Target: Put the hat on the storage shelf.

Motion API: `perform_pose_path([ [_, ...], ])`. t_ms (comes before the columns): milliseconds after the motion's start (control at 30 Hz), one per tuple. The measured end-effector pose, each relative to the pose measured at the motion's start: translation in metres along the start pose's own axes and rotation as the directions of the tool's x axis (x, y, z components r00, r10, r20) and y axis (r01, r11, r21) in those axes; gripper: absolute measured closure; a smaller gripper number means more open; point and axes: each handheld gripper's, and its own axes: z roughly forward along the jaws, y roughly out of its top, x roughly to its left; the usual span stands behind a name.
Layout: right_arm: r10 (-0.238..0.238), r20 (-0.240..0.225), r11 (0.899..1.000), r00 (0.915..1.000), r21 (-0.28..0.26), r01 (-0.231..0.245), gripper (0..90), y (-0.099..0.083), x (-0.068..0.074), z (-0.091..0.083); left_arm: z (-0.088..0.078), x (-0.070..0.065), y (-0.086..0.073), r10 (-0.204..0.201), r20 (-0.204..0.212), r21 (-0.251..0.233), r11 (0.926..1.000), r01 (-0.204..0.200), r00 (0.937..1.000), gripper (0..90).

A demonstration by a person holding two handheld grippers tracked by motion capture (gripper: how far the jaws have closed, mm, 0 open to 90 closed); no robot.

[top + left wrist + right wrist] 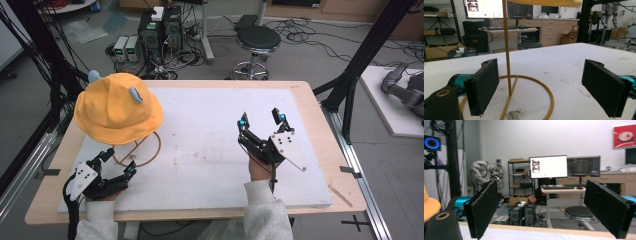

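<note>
Free room and obstacles on the counter [300, 115]. The white board is bare across its middle and right, giving open passage there. At the far left a yellow hat [117, 107] sits atop a thin stand [507, 62]; its brim overhangs the ring base [150, 150]. The left gripper [116, 162], fingers [484, 85] spread wide, lies just before the ring, the upright post between and beyond them. The right gripper [262, 120], likewise spread, seems raised over bare board, well apart from the hat.
</note>
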Motion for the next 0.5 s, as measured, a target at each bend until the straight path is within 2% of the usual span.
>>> perform_pose_path([
  [133,-0.022,0.037,1.0,0.9991,0.017,0.021,12.4,-0.01,-0.011,-0.012,0.0,0.0,0.0,0.003,0.002,-0.002,1.0,-0.003,1.0,14.6],
  [400,-0.017,0.097,0.998,0.9952,0.058,0.011,12.2,-0.026,-0.03,-0.027,0.0,0.0,0.0,0.004,-0.002,-0.003,1.0,-0.004,1.0,14.5],
  [500,-0.028,0.122,0.996,0.9922,0.084,0.018,12.1,-0.035,-0.038,-0.034,0.0,-0.001,0.0,0.005,-0.003,-0.004,1.0,-0.005,1.0,14.5],
])
